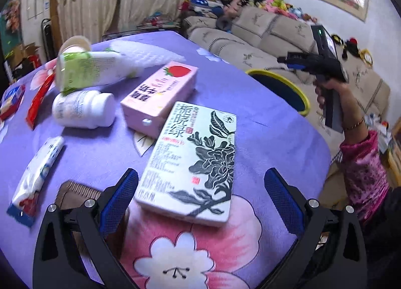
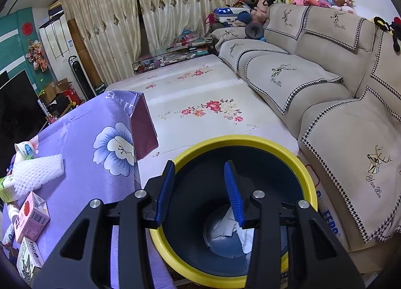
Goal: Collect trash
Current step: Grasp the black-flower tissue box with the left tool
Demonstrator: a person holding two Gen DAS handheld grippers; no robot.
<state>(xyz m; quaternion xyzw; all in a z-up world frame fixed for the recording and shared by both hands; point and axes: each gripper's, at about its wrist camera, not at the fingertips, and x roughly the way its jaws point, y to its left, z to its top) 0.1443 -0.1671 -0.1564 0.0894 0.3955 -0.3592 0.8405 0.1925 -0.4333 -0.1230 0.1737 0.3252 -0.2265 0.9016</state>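
A flat pale-green carton with a black flower print lies on the purple flowered tablecloth. My left gripper stands open around its near end, and neither blue pad presses on it. Off the table's right side sits a bin with a yellow rim and a dark blue inside. Crumpled white paper lies at its bottom. My right gripper hangs over the bin's mouth, jaws partly apart with nothing between them. The left wrist view also shows that right gripper, in a hand above the bin.
On the table lie a pink strawberry carton, a white pill bottle, a green-white carton, foam netting, a red wrapper, a tissue pack and a wooden comb. A beige sofa stands behind the bin.
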